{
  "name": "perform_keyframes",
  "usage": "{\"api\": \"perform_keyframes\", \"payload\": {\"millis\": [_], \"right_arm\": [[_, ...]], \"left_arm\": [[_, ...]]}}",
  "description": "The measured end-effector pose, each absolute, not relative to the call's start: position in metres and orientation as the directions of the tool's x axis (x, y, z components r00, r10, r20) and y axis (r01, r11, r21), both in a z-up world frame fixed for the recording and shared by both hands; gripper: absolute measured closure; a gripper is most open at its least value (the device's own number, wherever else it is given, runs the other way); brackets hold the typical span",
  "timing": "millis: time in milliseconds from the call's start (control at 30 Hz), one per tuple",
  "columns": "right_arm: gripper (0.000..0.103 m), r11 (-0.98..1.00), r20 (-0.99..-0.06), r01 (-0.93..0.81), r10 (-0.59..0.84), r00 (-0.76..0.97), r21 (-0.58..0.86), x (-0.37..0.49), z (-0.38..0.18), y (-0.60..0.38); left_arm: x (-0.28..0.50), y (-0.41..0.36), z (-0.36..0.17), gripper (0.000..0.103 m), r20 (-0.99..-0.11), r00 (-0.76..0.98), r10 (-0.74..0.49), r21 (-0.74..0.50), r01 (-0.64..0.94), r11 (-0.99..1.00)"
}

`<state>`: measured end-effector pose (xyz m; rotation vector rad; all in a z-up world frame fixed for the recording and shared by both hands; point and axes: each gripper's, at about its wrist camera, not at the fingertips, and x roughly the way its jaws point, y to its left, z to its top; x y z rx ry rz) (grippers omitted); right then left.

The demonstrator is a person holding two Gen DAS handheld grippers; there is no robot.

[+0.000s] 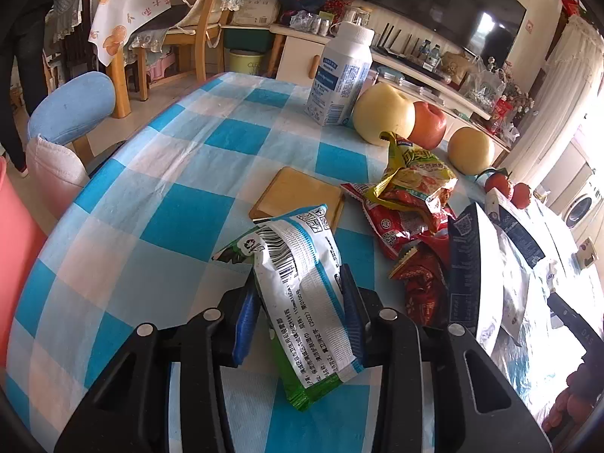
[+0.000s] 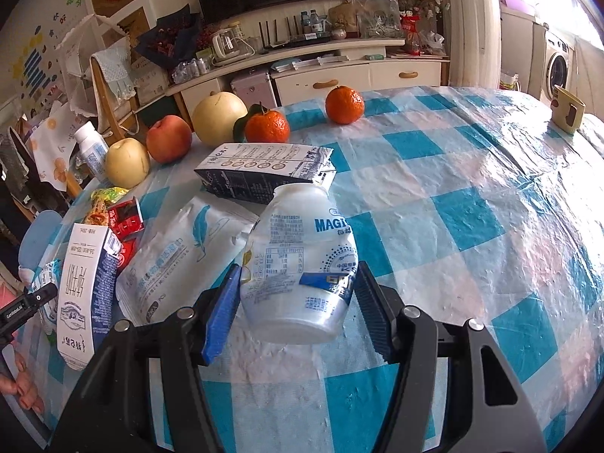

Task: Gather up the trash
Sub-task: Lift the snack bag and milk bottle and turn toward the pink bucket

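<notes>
In the left wrist view my left gripper (image 1: 300, 302) is shut on a white and green wet-wipe packet (image 1: 298, 283), held just above the blue checked tablecloth (image 1: 151, 204). Red and yellow snack wrappers (image 1: 411, 204) and a dark milk carton (image 1: 468, 264) lie to its right. In the right wrist view my right gripper (image 2: 298, 302) is shut on a white Magic drink bottle (image 2: 302, 260), lifted and tilted over the cloth. A dark milk carton (image 2: 260, 173), a white pouch (image 2: 170, 256) and another carton (image 2: 87, 294) lie beyond and to the left.
Pears, an apple and tangerines (image 2: 268, 124) stand along the far edge, with a white bottle (image 1: 339, 79) and a wooden coaster (image 1: 298, 192). A yellow mug (image 2: 566, 109) sits at the far right. A pink bin (image 1: 15, 249) stands left of the table.
</notes>
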<state>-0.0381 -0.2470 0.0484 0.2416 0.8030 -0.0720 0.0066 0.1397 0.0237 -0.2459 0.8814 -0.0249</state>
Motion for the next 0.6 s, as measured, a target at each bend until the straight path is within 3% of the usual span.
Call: {"api": "perform_keyframes", "payload": {"millis": [600], "right_arm": [[0.042,0.963,-0.683,0.068,0.134,0.718,0.261,-0.057,0.069,-0.206]], "left_arm": [[-0.018,0.174,0.053,0.062,-0.701,0.697,-0.151,-0.279,-0.073,0.957]]}}
